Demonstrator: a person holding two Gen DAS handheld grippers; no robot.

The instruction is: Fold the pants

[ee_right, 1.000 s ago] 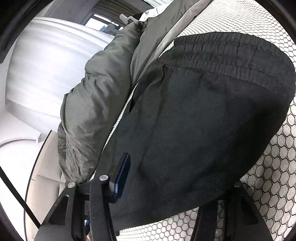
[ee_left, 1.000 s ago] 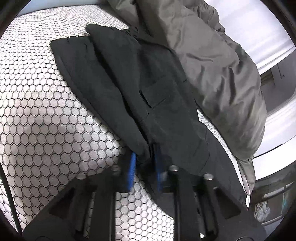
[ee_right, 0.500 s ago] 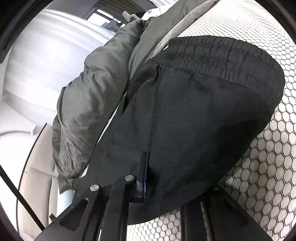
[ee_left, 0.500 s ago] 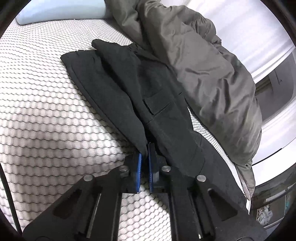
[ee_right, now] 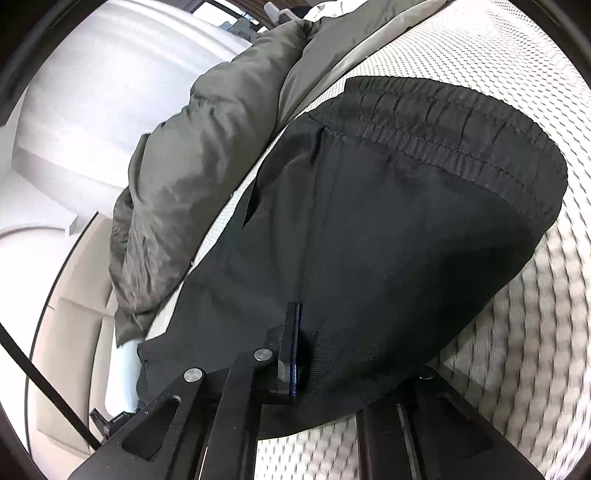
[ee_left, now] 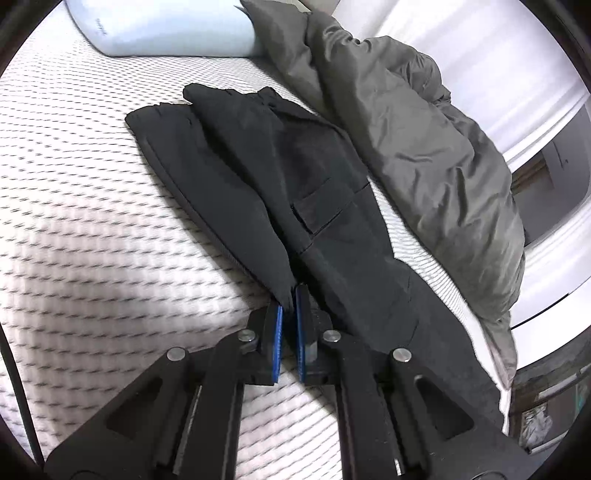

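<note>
Black pants [ee_left: 325,192] lie lengthwise on a white honeycomb mattress [ee_left: 74,240], a flap pocket facing up. My left gripper [ee_left: 290,295] is shut on the near tip of a folded-over fabric edge, its blue pads almost together. In the right wrist view the pants [ee_right: 406,240] fill the frame, with the elastic waistband [ee_right: 443,114] at the far end. My right gripper [ee_right: 301,325] is shut on a fold of that cloth. One blue-padded finger [ee_right: 291,343] shows; the other finger is hidden under the fabric.
A crumpled grey duvet [ee_left: 424,147] lies along the far side of the pants, touching them, and appears at the left as the grey duvet [ee_right: 192,177]. A pale blue pillow [ee_left: 166,29] sits at the head of the mattress. The bed's edge and floor lie beyond the duvet.
Both grippers have closed on the pants fabric, the right from wide open. The left gripper has drawn back with the cloth, bringing the pillow into view. The right view has rolled slightly.
</note>
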